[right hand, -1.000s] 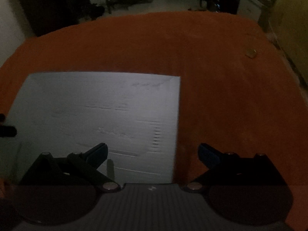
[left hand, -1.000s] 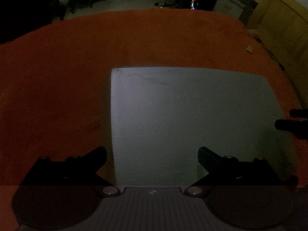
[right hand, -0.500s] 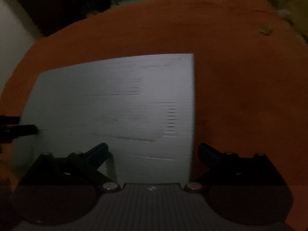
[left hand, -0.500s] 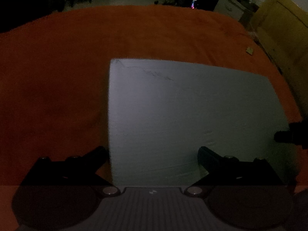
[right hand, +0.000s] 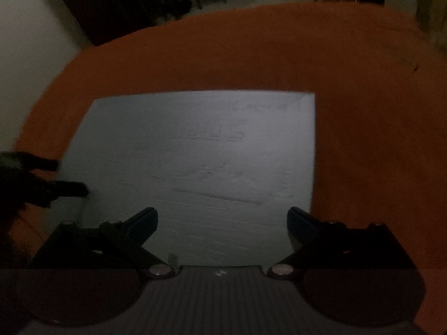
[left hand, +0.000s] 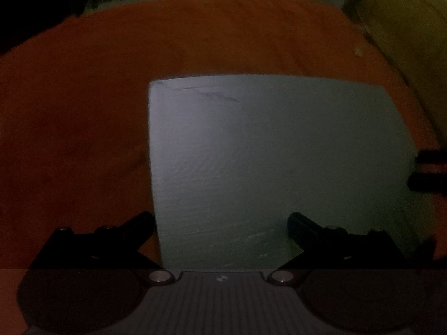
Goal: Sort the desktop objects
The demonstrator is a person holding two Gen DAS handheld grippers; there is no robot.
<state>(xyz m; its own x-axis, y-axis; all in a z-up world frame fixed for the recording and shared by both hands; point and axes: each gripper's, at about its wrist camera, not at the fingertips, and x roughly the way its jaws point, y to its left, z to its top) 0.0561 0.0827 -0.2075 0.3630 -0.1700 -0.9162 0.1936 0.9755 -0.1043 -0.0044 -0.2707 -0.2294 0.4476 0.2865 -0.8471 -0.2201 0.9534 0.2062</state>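
— What's the room like on your feed?

— Dim. An orange cloth covers the table, dark furniture and a pale floor fill the top of both frames, and a wooden panel stands at the upper right of the left wrist view.

— And the thing to sort?

— I see only a pale grey sheet, lying flat on the cloth and filling the middle of both frames. It carries faint markings I can't read. A small scrap lies well apart, toward the upper right.

— Which step are you on?

— I judge I'm hovering over the sheet before any pickup; nothing is lifted. Next I'd need to bring one finger under an edge, since a flat sheet offers nothing to pinch from above.

— Fingers?

— The left gripper is spread wide and holds nothing; its left finger sits at the sheet's left edge, its right over the sheet. The right gripper is equally wide and empty, above the sheet's near right part. Each gripper's tips poke into the other's frame at the sheet's side edge; whether they touch it, I cannot tell.
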